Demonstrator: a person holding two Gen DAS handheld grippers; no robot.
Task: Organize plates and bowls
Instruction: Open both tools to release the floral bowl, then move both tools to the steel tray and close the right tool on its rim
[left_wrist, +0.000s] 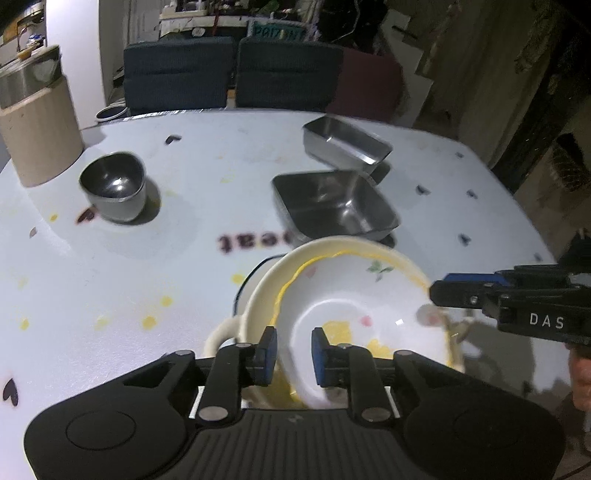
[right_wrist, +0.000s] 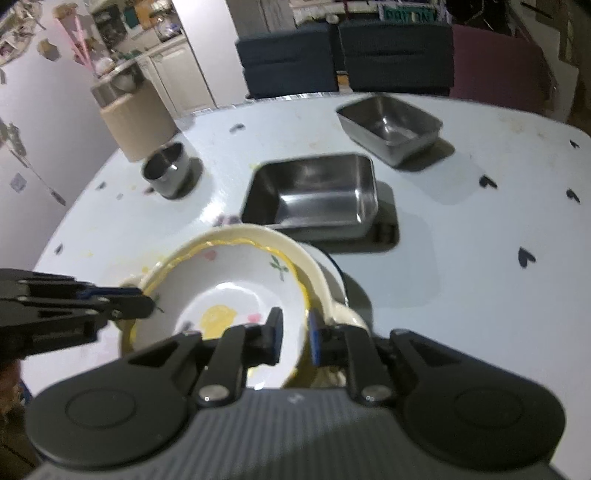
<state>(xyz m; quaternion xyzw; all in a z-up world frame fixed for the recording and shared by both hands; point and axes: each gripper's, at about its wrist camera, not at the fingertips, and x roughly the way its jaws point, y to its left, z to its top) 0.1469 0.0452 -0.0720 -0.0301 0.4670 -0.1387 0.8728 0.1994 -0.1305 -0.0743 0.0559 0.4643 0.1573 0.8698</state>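
Steel trays (right_wrist: 314, 192) & cup (left_wrist: 114, 186) sit beyond floral bowl (left_wrist: 354, 306).

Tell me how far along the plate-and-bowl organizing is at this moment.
Partly done, it seems: a floral plate sits tilted in a cream bowl, forming a stack. In hand: the left claw and right claw both straddle the plate's rim. Left: the round steel cup and two steel trays, near and far, stand apart on the table.

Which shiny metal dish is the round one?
The round one is the steel cup by the beige canister. The other two, the near tray and the far tray, are rectangular.
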